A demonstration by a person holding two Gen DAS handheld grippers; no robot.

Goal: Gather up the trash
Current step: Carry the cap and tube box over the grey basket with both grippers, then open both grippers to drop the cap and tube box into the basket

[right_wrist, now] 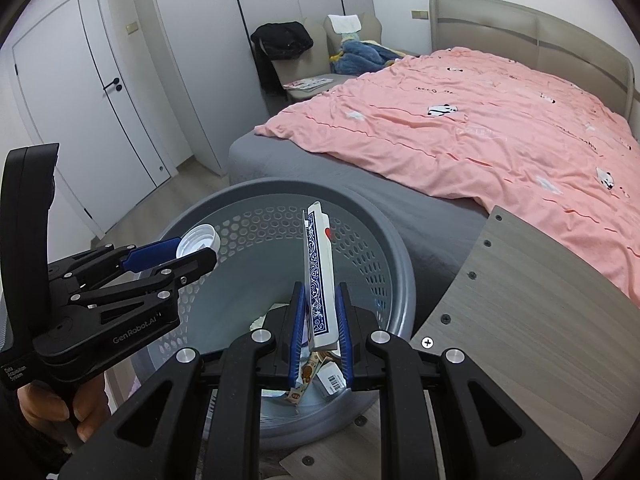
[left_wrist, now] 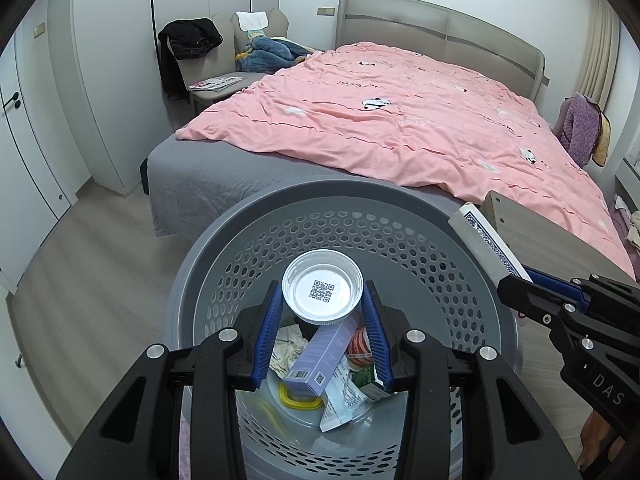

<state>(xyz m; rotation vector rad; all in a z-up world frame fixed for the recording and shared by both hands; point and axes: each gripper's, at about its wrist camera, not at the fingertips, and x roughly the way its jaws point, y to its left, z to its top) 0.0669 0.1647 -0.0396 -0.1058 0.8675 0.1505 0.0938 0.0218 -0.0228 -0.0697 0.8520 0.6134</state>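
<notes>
Blue-backed card box [right_wrist: 319, 280] upright, lengthwise in right tongs [right_wrist: 321, 332]

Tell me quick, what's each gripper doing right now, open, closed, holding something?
Left gripper: closed on the white plastic lid, above the grey trash basket.
Right gripper: closed on the blue-patterned card box, over that basket.

This was a home bedroom: a big bed [left_wrist: 360, 120] with a pink duvet [left_wrist: 400, 128] beyond the jaws, wardrobe doors [right_wrist: 72, 92] off left, clothes on a chair [left_wrist: 192, 40].
</notes>
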